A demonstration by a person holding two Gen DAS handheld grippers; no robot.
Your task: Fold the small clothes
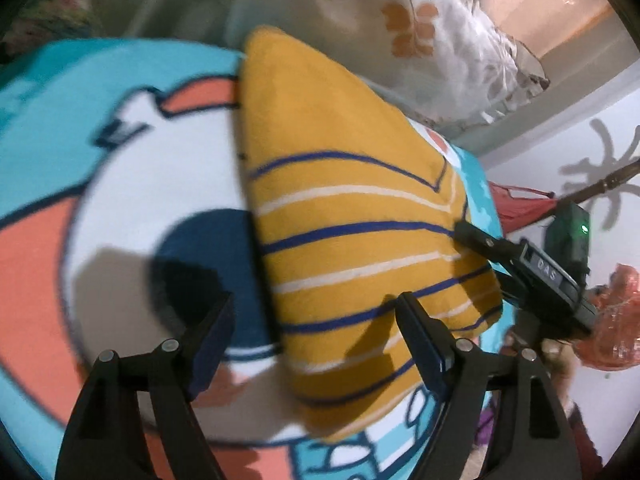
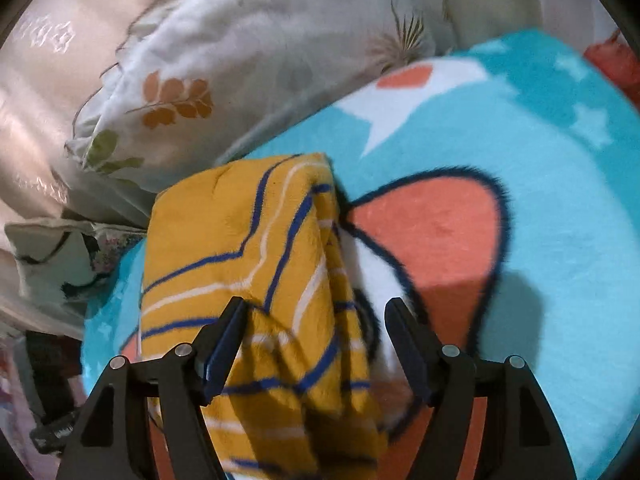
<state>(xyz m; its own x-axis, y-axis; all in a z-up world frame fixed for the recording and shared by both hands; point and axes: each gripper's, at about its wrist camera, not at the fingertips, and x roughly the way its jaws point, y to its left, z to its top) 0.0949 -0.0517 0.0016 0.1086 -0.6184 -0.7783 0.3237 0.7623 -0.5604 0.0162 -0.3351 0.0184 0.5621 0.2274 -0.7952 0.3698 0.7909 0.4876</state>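
A small mustard-yellow garment (image 1: 352, 220) with blue and white stripes lies folded on a turquoise cartoon blanket (image 1: 80, 80). My left gripper (image 1: 316, 312) is open just above the garment's near edge, its right finger over the cloth. The right gripper (image 1: 520, 264) shows in the left wrist view at the garment's right edge. In the right wrist view the garment (image 2: 248, 240) lies bunched, with a raised fold down its middle. My right gripper (image 2: 316, 320) is open and straddles that fold, holding nothing. The blanket (image 2: 540, 160) spreads to the right.
A white pillow with orange leaf print (image 1: 432, 40) lies beyond the garment, also in the right wrist view (image 2: 224, 80). A red plastic bag (image 1: 616, 320) and a wooden stick (image 1: 600, 184) are off the blanket's right edge. A pinkish quilt (image 2: 40, 100) lies at left.
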